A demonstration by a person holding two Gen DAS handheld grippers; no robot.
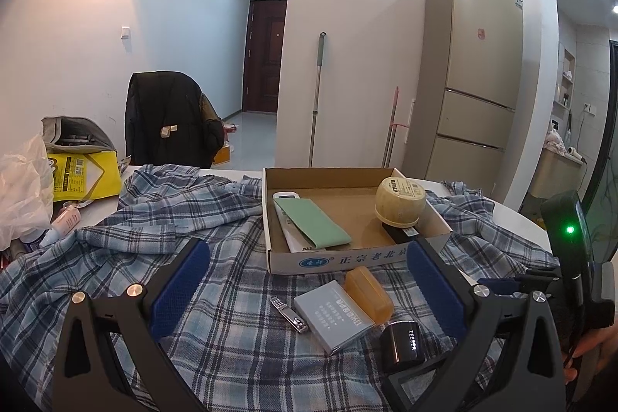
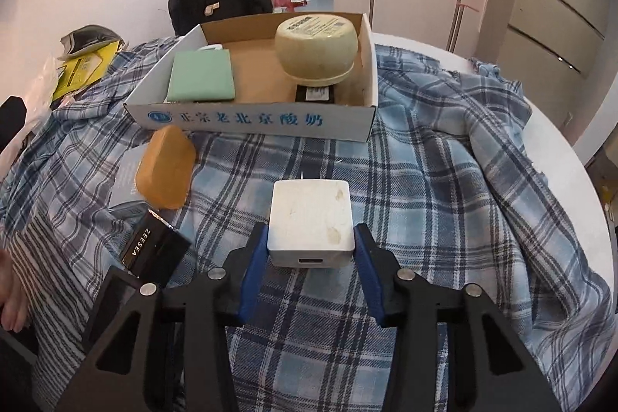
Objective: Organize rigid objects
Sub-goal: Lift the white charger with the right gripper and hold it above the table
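My right gripper [image 2: 311,238] is shut on a white charger block [image 2: 311,219], held above the plaid cloth in front of the cardboard box [image 2: 251,120]. The box holds a green pouch [image 2: 201,75], a round cream container [image 2: 316,43] and a black item under it. My left gripper [image 1: 305,269] is open and empty, low over the cloth. Between its fingers lie a grey box [image 1: 333,315], an orange soap bar [image 1: 369,290], a nail clipper [image 1: 289,313] and a black ZEESEA box [image 1: 403,344]. The cardboard box [image 1: 328,259] stands just beyond them.
A plaid cloth [image 2: 425,180] covers the white table [image 2: 556,141]. A yellow bag [image 1: 83,176], a plastic bag and small bottles lie at the far left. A chair with a black jacket [image 1: 170,118] stands behind the table. A fridge [image 1: 479,72] is at the right.
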